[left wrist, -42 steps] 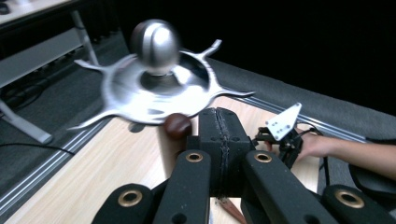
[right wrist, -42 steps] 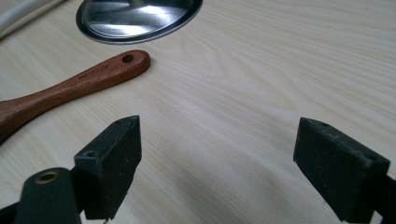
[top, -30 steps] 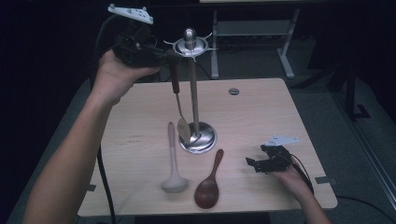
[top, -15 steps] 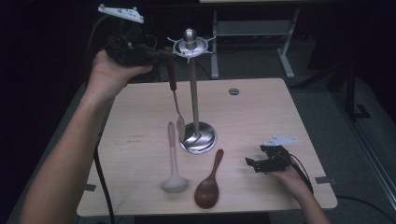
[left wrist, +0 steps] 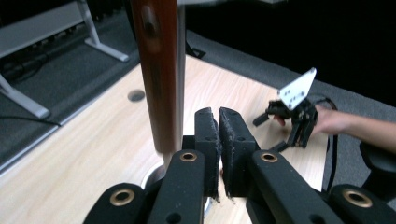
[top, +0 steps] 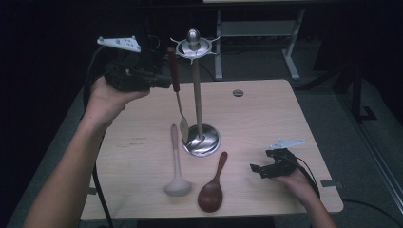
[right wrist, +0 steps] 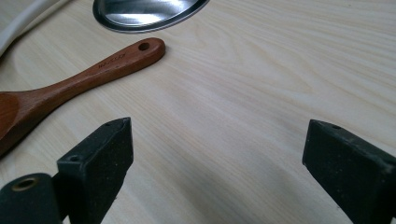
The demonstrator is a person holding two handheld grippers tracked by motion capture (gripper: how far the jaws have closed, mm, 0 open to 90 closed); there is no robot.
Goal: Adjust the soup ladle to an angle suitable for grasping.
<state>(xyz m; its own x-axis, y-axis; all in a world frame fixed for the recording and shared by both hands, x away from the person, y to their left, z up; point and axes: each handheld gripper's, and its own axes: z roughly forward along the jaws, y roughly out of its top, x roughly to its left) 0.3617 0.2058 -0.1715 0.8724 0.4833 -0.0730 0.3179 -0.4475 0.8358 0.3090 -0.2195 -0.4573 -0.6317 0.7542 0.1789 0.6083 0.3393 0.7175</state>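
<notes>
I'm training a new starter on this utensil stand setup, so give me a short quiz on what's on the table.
1. How many utensils lie flat on the table?
2. Which one is upright beside the stand? A white ladle, B wooden spoon, C wood-handled metal spatula.
3. True or false: the wooden spoon's bowl points toward the stand.
Key: 1. Two, the white ladle and the wooden spoon. 2. C. 3. False; its handle end does.
</notes>
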